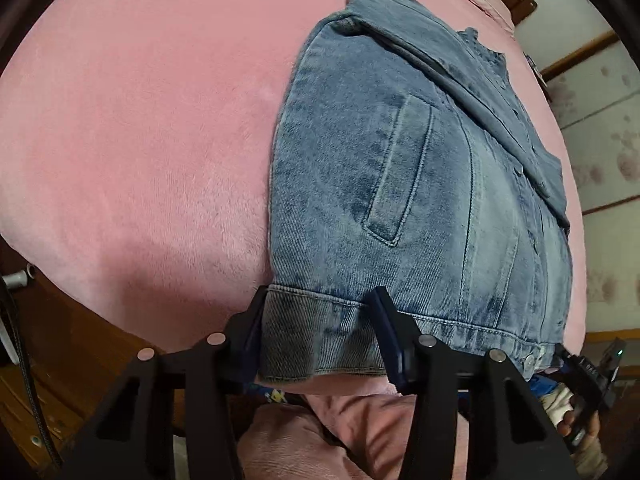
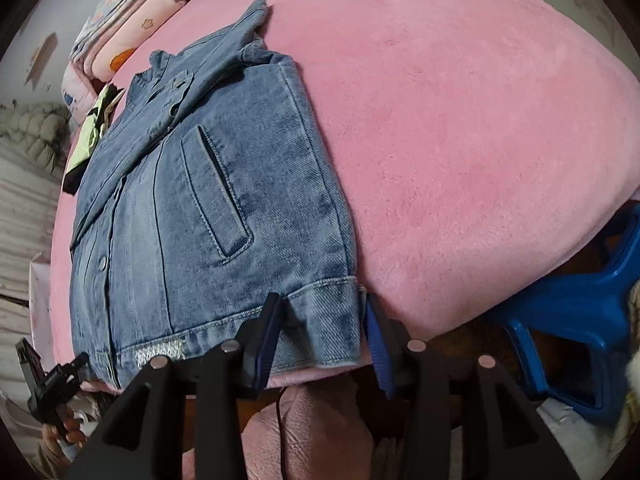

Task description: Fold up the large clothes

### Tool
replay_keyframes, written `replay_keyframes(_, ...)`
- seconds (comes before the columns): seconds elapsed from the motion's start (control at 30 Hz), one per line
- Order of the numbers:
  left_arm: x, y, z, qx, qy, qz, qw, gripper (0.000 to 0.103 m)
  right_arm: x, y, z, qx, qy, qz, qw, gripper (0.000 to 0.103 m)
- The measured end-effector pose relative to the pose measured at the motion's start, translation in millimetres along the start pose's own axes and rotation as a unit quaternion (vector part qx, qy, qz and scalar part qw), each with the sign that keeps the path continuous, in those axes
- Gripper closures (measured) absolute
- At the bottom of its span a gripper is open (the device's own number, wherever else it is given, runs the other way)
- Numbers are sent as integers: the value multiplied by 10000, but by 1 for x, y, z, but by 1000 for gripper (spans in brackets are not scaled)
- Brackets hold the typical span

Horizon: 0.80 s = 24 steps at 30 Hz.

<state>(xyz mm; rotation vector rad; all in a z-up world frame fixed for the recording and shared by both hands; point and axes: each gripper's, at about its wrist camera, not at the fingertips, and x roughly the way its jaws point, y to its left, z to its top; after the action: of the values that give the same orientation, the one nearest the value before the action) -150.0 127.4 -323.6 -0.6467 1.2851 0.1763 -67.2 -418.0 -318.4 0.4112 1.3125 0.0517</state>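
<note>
While the blue denim jacket [image 1: 420,184] is lying sleeves-in on the pink plush blanket [image 1: 140,140], both grippers, left [image 1: 320,336] and right [image 2: 320,332], are straddling its hem corners, jaws spread, likely needing to pinch before folding upward.

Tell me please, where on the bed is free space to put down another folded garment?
Free: the pink blanket left of the denim jacket, and right of it up to the blue stool. Crowded: the far end, with the green garment and folded bedding.
</note>
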Motion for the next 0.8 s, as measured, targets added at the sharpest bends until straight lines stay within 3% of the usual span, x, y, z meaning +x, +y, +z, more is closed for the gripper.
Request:
replay_keyframes(0.23, 12, 1, 1, -58, 67, 35, 10000, 53, 4, -1, -4, 91, -67, -45, 9999, 61)
replay_keyframes(0.27, 13, -1, 2, 5, 126, 45, 9999, 57, 5, -1, -5, 101, -25, -78, 9999, 62)
replay_keyframes(0.33, 13, -9, 8, 150, 330, 95, 9993, 81, 6, 6, -3, -54, 127, -245, 9996, 74)
replay_keyframes(0.4, 8, -20, 13, 392, 483, 304, 9976, 88, 1, 23, 0, -470, 195, -568, 9971, 81)
replay_keyframes(0.5, -3, -36, 21, 533, 585, 459, 9958, 91, -18, 42, 3, -750, 68, -724, 9945, 88)
replay_keyframes(0.67, -39, -48, 36, 147, 435, 50, 9989, 93, -70, 62, 12, -830, -348, -383, 9952, 90)
replay_keyframes(0.8, -77, -54, 54, -247, 56, -409, 9988, 93, -109, 86, 27, -1009, -653, -122, 9927, 90)
